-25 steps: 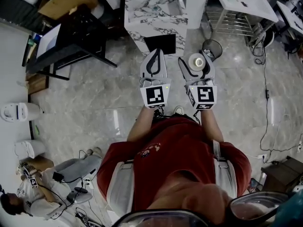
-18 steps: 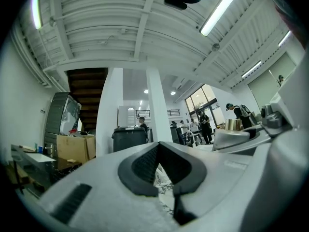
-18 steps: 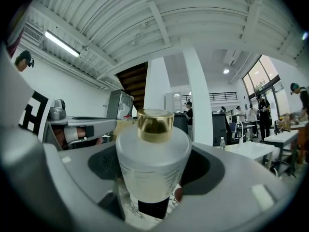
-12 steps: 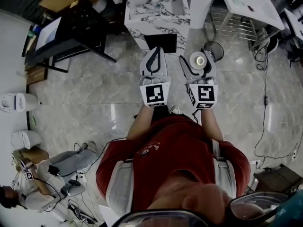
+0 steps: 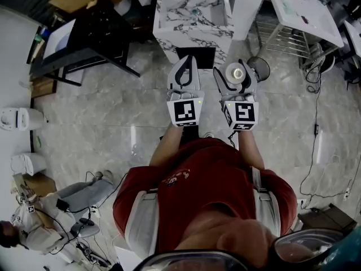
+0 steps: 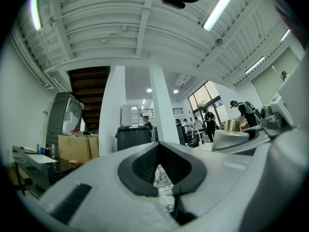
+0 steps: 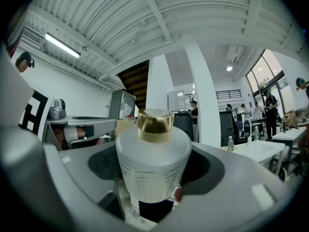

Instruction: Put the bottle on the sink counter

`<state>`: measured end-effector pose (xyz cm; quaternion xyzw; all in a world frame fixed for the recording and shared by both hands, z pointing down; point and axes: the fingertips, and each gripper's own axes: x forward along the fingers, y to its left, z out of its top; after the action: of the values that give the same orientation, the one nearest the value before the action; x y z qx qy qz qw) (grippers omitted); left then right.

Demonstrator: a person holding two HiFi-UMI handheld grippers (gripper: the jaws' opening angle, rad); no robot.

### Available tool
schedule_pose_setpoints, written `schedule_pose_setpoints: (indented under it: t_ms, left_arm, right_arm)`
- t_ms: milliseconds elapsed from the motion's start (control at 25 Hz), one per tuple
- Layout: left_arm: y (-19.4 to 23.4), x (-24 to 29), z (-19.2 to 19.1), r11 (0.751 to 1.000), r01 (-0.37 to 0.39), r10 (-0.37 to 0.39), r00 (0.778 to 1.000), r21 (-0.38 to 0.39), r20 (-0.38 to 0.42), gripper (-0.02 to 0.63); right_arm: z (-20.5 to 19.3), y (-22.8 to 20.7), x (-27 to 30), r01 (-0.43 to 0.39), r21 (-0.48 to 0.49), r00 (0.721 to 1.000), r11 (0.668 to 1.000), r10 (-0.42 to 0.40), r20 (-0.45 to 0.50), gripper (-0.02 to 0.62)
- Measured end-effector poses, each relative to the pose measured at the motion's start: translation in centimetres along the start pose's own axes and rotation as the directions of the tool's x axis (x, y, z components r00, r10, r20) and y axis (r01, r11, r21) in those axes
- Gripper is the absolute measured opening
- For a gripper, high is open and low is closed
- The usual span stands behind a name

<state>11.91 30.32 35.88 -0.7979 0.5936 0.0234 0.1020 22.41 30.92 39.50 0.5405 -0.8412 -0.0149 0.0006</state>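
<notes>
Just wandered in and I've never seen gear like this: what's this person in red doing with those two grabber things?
A person in a red top holds a two-jaw gripper in each hand, out in front of the body. The right gripper is clamped on a frosted bottle with a gold cap, held upright. The left gripper is shut and empty. A marble sink counter stands ahead of them; the bottle has not been set on it yet.

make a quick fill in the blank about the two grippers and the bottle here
1. The right gripper is shut on a frosted bottle with a ___ cap.
2. The left gripper has its jaws together and holds ___.
3. The bottle is not yet on the ___-patterned sink counter.

Missing words: gold; nothing; marble
</notes>
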Motion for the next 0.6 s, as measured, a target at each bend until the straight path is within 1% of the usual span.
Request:
schedule_pose_setpoints:
  t_ms: [80,160,600]
  left_arm:
    - [0.9,1.0,0.0,1.0,0.0,0.0,1.0,0.001,0.004,0.003]
    - [1.7,1.8,-0.3,1.0,0.002,-0.002,1.0,0.005,-0.011,0.003]
    - [8.2,6.7,-3.0,1.0,-0.021,0.02,0.999,-0.018,-0.047,0.002]
  right_arm:
    - [0.2,-0.1,1.4,0.005,-0.001,1.0,1.0,-0.005,-0.002,0.344]
    - [0.3,-0.2,2.7,0.007,0.003,1.0,1.0,-0.007,-0.004,0.344]
    - [-0.6,1.1,11.4,-0.021,-0.006,0.999,1.0,0.021,-0.041,0.344]
